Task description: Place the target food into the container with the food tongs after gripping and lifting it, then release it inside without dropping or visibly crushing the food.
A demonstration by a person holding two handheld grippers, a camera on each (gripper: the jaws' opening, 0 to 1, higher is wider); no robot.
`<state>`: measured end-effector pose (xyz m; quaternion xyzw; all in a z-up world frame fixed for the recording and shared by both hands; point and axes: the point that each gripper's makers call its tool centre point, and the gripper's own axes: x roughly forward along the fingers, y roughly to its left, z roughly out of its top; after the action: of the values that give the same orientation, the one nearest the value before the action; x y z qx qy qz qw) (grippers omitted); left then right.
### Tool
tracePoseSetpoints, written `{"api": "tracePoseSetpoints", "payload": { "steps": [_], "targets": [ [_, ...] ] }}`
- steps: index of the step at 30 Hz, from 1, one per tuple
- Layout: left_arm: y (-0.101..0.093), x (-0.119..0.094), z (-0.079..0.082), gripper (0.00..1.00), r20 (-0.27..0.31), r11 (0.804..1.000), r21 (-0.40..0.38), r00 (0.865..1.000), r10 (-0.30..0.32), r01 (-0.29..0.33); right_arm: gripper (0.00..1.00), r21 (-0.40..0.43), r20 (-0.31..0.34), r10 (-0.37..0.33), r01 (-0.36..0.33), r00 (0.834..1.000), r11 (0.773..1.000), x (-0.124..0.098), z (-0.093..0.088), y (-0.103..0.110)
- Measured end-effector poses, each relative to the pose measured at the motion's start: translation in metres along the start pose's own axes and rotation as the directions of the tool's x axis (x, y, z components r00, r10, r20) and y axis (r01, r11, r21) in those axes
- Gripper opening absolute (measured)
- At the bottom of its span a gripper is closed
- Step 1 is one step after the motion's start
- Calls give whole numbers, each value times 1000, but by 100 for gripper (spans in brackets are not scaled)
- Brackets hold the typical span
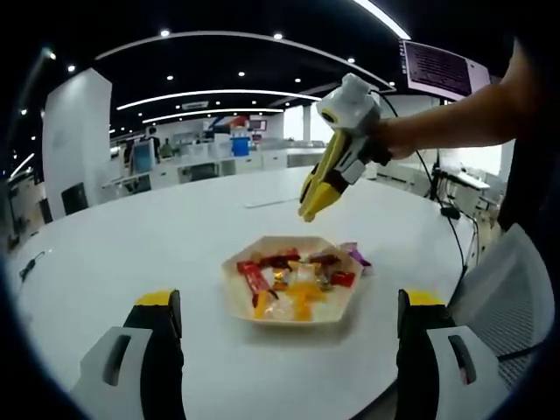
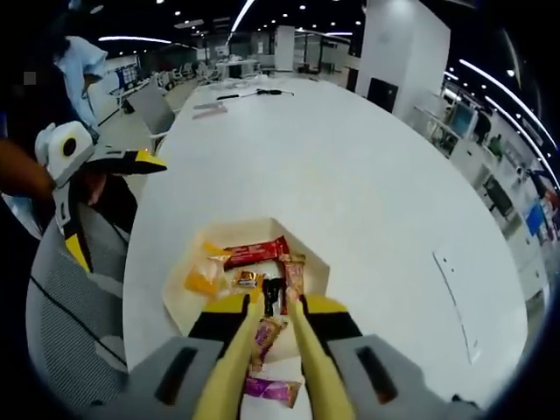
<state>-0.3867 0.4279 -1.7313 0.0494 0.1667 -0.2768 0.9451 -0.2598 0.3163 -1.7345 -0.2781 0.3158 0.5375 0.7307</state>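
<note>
A: Left gripper view first. The left tool (image 1: 284, 328) sits low with its jaws spread wide and nothing between them. Straight ahead on the white tabletop (image 1: 131, 245) is the tray (image 1: 241, 302), piled with wrapped snacks (image 1: 297, 284).

B: And above it?

A: The right tool (image 1: 315, 201) hangs over the tray's far side, tips angled down at the pile, clear of the food. Its yellow tong arms look close together from here.

B: Switching to the right gripper view.

A: Now we look down the right tool (image 2: 273, 306) itself. The two arms run nearly side by side, a narrow gap between the tips, and I can't see anything pinched there. The tips lie over the tray (image 2: 175, 297), right by a dark snack (image 2: 273, 291) and a brown bar (image 2: 293, 278). A long red bar (image 2: 254, 252) lies crosswise just beyond. A purple packet (image 2: 271, 389) sits on the near side, under the arms.

B: So which hand goes?

A: The right, I'd say; it's already on top of the food. The left tool (image 2: 87, 197) waits off to the side, well apart. Which piece is the target, and where the container is, I can't tell.
</note>
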Motion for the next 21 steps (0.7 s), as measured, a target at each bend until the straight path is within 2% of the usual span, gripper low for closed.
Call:
{"api": "tracePoseSetpoints", "payload": {
  "steps": [12, 21],
  "targets": [
    [0, 0, -1, 100, -2, 1000, 0, 1000, -1, 1, 24, -19, 18, -33, 33, 999, 999, -18, -10, -7],
    [0, 1, -2, 100, -7, 1000, 1, 1000, -3, 3, 26, -35, 53, -23, 25, 998, 999, -34, -25, -8]
  ]
}}
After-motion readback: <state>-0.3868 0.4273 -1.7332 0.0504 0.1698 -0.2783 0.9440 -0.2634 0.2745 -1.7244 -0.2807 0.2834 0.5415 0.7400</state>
